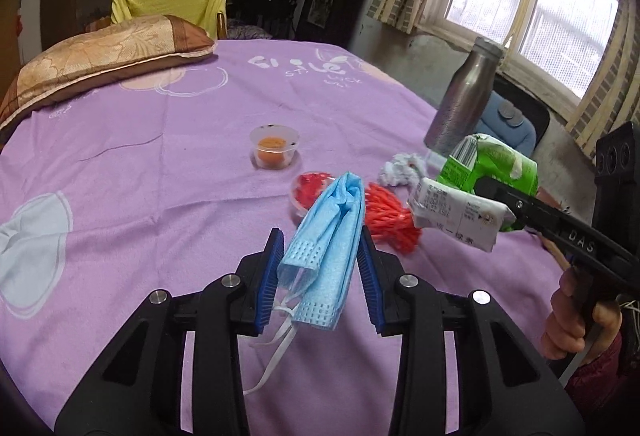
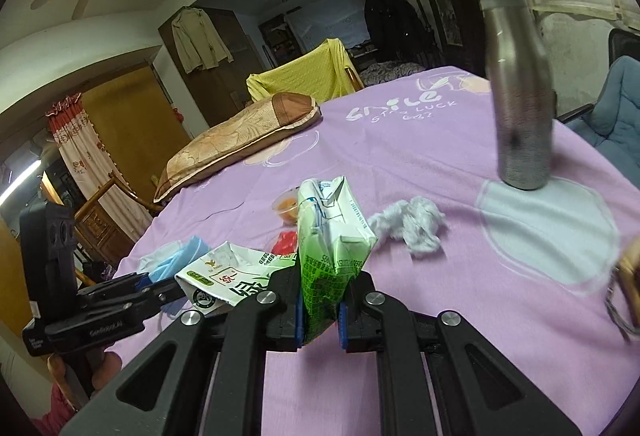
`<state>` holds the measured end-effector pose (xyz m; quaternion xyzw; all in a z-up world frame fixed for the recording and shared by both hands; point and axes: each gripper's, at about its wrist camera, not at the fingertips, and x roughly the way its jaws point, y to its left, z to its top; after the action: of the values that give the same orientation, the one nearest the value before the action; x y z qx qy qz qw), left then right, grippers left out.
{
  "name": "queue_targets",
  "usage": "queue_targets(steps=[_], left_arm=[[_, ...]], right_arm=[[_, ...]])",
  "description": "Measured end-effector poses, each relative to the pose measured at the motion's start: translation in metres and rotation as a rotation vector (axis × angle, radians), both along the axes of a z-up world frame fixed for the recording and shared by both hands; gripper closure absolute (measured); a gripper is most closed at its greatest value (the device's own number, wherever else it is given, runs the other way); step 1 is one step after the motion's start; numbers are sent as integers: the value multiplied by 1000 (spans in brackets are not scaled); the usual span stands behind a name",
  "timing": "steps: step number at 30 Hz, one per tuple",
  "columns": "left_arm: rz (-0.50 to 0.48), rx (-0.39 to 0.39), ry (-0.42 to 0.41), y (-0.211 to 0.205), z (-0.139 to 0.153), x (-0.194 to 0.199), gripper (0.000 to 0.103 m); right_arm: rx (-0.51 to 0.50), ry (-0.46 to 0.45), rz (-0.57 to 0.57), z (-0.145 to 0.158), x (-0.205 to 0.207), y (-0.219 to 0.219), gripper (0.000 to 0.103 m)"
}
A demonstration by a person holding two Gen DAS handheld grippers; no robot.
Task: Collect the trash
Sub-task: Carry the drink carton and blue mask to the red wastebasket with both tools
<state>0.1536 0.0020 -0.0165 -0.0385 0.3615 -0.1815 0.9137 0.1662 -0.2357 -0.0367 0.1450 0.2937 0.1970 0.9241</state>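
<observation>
On the purple-sheeted bed (image 1: 160, 164), the left gripper (image 1: 320, 268) has its fingers clenched on a blue face mask (image 1: 328, 232), lifted, its ear loops dangling. Beyond lie a sauce cup (image 1: 274, 148), something red, perhaps plastic netting (image 1: 390, 222), and crumpled tissue (image 2: 412, 224). The right gripper (image 2: 320, 310) clamps a crushed green carton (image 2: 332, 248) beside a steel bottle (image 2: 518, 88).

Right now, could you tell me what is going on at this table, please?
A person is clearing trash off a table with a purple cloth, using a hand-held gripper in each hand. The left gripper is shut on a blue face mask, lifted clear of the cloth. The right gripper is shut on crushed green drink cartons. Still on the table are a crumpled tissue, a small sauce cup, some red bits and a metal bottle.
</observation>
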Motion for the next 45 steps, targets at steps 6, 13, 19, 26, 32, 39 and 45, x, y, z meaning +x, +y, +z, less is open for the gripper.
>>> queue_targets(steps=[6, 13, 19, 26, 32, 39, 45], left_arm=[[-23, -9, -47, -20, 14, -30, 65], [-59, -31, -98, -46, 30, -69, 65], [-106, -46, -136, -71, 40, -103, 65], [-183, -68, -170, -106, 48, -147, 65], [-261, -64, -185, -141, 50, -180, 65], [-361, -45, -155, -187, 42, -199, 65], [-436, -10, -133, -224, 30, -203, 65]], right_arm=[[-1, -48, -44, 15, -45, -23, 90], [0, -117, -107, 30, -107, -57, 90], [-3, -176, -167, 40, -164, -86, 90], [-13, -236, -257, 46, -231, -124, 90], [-15, -268, -363, 39, -296, -169, 90], [-21, -237, -519, 11, -347, -227, 90], [-18, -93, -627, -42, -349, -274, 90]])
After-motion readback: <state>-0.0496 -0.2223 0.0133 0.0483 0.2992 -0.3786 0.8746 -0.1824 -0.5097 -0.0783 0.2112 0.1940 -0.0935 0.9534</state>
